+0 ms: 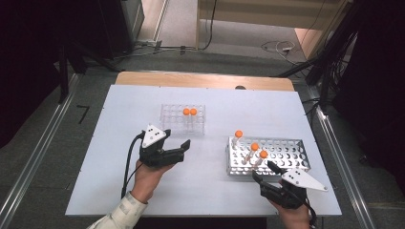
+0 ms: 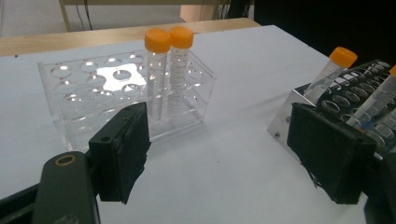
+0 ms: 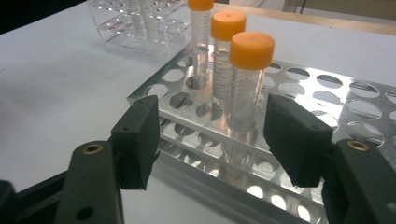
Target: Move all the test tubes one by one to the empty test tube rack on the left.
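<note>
Scene: a white table (image 1: 143, 191) carries a clear rack (image 1: 183, 119) toward the far middle and a metal rack (image 1: 286, 152) near the right.
Clear rack contents: two orange-capped tubes (image 2: 169, 70) stand upright side by side in its right part; the other wells look empty.
Metal rack contents: three orange-capped tubes lean in its left part, the nearest tube (image 3: 247, 79) closest to the near edge.
Left gripper (image 1: 174, 151): released, jaws wide apart with nothing between them, hovering over bare table between the two racks, just near of the clear rack.
Right gripper (image 1: 265, 172): released, jaws spread, at the near left corner of the metal rack, holding nothing.
Key relation: in the right gripper view the nearest tube sits just beyond and between the two pads (image 3: 135, 140), its long axis close to upright, tipped slightly.
Nearer hand: the right one by far; the left is well apart from that tube.
Likely move (judgement): advance a little and close on the tube below its cap.
Room: the neighbouring tube (image 3: 226, 56) stands close behind, so the far side is tight; the near side is open table.
Edges: the rack's near rim lies under the jaws; a low approach could catch it.
</note>
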`<state>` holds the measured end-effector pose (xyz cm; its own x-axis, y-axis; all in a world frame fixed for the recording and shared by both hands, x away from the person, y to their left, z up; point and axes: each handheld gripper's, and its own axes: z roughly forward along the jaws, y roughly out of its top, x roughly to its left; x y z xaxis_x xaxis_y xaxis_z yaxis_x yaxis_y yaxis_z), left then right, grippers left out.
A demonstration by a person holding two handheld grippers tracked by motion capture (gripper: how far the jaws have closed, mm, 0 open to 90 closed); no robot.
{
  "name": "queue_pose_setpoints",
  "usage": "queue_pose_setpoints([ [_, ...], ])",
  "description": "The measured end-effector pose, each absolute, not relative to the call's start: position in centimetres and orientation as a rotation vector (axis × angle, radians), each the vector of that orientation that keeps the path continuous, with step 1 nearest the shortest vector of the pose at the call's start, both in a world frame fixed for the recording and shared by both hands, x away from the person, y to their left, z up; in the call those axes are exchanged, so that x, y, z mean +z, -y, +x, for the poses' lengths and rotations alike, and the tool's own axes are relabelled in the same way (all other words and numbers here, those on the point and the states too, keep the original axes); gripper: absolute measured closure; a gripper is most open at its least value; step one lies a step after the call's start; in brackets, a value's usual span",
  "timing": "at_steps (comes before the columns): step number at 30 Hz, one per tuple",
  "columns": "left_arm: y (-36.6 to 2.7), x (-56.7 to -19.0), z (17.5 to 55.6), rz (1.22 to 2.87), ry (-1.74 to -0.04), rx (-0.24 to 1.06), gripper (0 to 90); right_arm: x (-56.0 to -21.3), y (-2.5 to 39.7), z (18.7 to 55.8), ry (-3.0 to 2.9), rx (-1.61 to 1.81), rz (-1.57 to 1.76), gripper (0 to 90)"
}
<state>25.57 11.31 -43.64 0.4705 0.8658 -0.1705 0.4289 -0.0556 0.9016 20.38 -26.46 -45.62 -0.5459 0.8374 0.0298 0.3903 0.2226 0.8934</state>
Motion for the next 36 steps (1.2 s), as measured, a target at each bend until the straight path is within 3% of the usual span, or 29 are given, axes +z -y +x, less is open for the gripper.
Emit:
queue_pose_setpoints([
  [28, -11.0, -44.3, 25.7, 1.693, -1.132, 0.513, 21.7, -46.7, 26.2, 23.1, -2.005, 1.256, 1.145, 69.9],
  [36, -10.9, -44.3, 25.7, 1.699, -1.130, 0.508, 21.7, -46.5, 26.3, 23.1, -1.993, 1.259, 1.151, 71.3],
])
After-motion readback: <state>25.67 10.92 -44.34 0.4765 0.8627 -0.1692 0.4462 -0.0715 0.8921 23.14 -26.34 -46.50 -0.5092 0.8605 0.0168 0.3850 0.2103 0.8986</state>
